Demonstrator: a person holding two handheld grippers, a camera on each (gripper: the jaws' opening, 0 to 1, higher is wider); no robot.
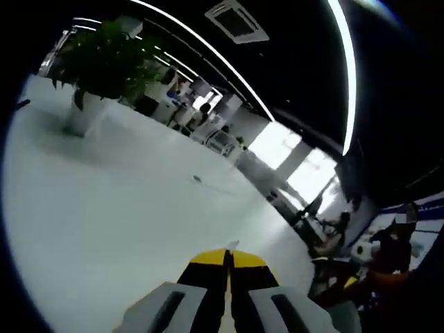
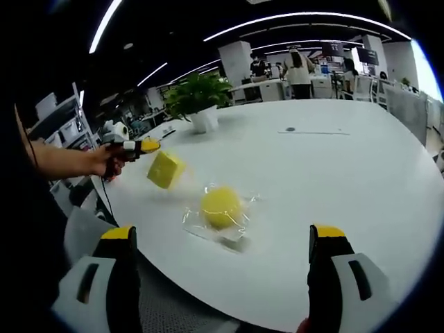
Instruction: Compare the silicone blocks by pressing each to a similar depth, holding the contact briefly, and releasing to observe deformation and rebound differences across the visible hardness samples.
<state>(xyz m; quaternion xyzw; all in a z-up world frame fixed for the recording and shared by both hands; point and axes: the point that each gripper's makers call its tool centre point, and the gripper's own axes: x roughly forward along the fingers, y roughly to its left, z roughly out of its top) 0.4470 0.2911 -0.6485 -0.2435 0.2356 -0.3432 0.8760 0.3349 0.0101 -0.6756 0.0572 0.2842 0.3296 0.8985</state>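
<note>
In the right gripper view, the right gripper (image 2: 222, 277) has its jaws wide apart, with nothing between them, and it points across the white table (image 2: 333, 173). Between the jaw tips, a little farther on the table, lies a round yellow silicone block (image 2: 221, 206) inside a clear plastic wrap (image 2: 208, 225). To its left, nearer the table edge, there is a yellow square block (image 2: 166, 170). It looks tilted and a bit blurred, so I cannot tell if it rests on the table or is in the air.

The left gripper (image 2: 142, 146) comes in from the left, held by a person's hand (image 2: 107, 161), and its yellow tips are just beside the square block; whether they touch it I cannot tell. In the left gripper view, the left gripper (image 1: 227, 258) has its jaws closed together, holding nothing, and it looks over bare table (image 1: 104, 208) toward a potted plant (image 1: 104, 62).

I see several risks. The square block is close to the table edge, so a push from the side may send it off. The plastic wrap is smooth and loose, so the round block may slide or roll under pressure instead of deforming, and the depth would not be similar. Also the wrap can hide the rebound.
</note>
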